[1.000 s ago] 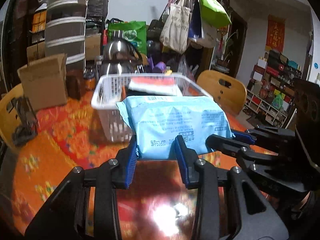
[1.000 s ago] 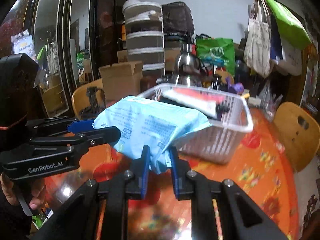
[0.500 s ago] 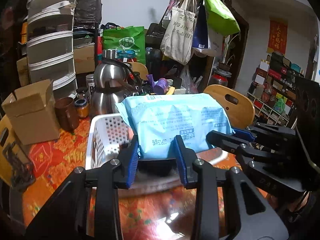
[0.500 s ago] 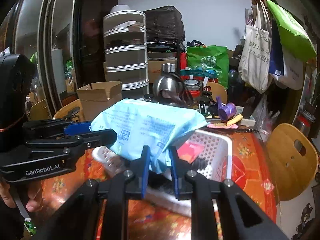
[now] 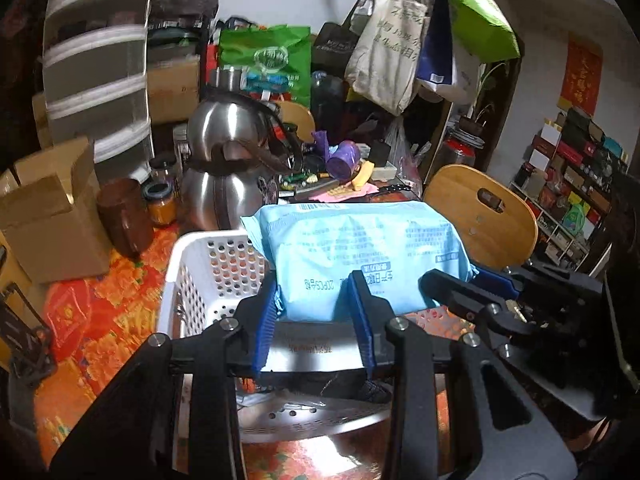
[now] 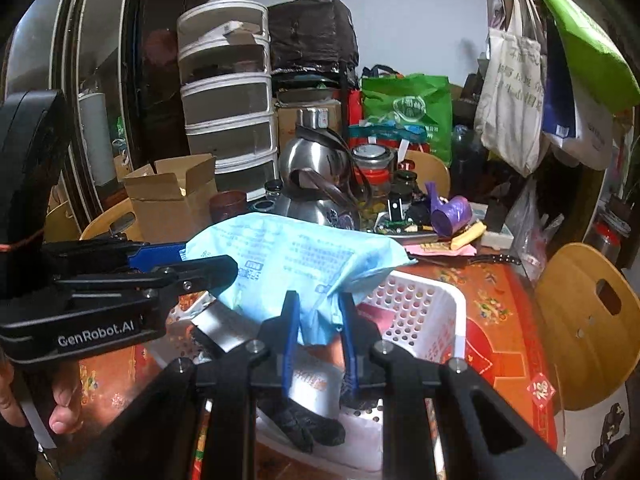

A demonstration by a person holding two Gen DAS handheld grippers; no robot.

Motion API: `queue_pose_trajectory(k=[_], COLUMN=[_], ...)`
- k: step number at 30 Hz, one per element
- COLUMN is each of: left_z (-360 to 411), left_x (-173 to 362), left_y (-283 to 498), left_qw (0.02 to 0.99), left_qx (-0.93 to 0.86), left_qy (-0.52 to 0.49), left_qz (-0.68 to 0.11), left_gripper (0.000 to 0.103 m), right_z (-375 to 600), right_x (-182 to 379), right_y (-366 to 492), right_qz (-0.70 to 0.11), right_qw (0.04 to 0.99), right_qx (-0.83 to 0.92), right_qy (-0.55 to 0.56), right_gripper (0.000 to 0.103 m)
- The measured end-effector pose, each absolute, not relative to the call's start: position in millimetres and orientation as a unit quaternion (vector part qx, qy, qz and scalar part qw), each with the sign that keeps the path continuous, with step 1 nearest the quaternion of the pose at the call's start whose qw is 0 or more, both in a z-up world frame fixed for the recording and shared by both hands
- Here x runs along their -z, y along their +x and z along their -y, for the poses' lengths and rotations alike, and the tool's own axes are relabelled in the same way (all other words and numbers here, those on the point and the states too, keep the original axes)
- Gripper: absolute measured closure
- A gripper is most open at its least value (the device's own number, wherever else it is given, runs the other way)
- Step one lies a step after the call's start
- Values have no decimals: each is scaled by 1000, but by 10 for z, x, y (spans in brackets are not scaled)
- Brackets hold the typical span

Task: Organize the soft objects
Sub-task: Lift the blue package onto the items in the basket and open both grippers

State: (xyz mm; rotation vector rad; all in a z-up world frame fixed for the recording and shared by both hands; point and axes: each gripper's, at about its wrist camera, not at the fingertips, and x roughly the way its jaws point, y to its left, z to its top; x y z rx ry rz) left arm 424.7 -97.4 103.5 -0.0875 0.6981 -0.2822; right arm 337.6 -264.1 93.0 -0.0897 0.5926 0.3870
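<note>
A light blue soft pack (image 5: pixel 360 252) is held over the white perforated basket (image 5: pixel 208 264). My left gripper (image 5: pixel 316 304) is shut on the pack's near left edge. My right gripper (image 6: pixel 316 316) is shut on the pack's crumpled right end (image 6: pixel 316 312); it shows at the right of the left wrist view (image 5: pixel 468 288). The pack (image 6: pixel 288 256) hangs above the basket (image 6: pixel 420 308). Inside the basket lie a silver packet (image 6: pixel 312 384), a dark sock-like item (image 6: pixel 304 424) and something red (image 6: pixel 376 316).
A steel kettle (image 5: pixel 232 168), jars (image 5: pixel 160 200), a cardboard box (image 5: pixel 48 216) and stacked drawers (image 6: pixel 228 112) stand behind the basket. A wooden chair (image 5: pixel 480 216) is at the right. The table has an orange patterned cloth (image 5: pixel 100 308).
Both grippers carried the pack forward and lower, so the basket is now directly beneath it and closer. The grip on the pack is unchanged.
</note>
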Motion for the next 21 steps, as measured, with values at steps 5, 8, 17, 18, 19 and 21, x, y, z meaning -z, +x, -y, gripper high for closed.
queue_pose_trajectory(k=[5, 8, 17, 18, 19, 21], left_z=[914, 874, 684, 667, 661, 663], left_x=[-791, -776, -800, -789, -780, -744], left_y=[4373, 4325, 4177, 4168, 4163, 4146], left_qw=[922, 925, 932, 931, 930, 926], left_qx=[118, 117, 96, 98, 100, 109], left_qy=[-39, -25, -20, -23, -25, -29], left_qz=[-368, -361, -350, -352, -353, -361], left_gripper=[53, 37, 19, 19, 19, 15], right_z=[2615, 2614, 2760, 2780, 2797, 2821], right_x=[-739, -695, -663, -665, -665, -670], right_y=[3449, 3367, 3371, 3361, 3349, 3320], right_qz=[-322, -312, -326, -326, -326, -326], right_qw=[930, 935, 933, 934, 934, 935], right_qx=[-166, -149, -142, -142, -140, -139], right_qy=[-57, -80, -49, -42, -37, -31], right_gripper=[52, 26, 23, 20, 14, 6])
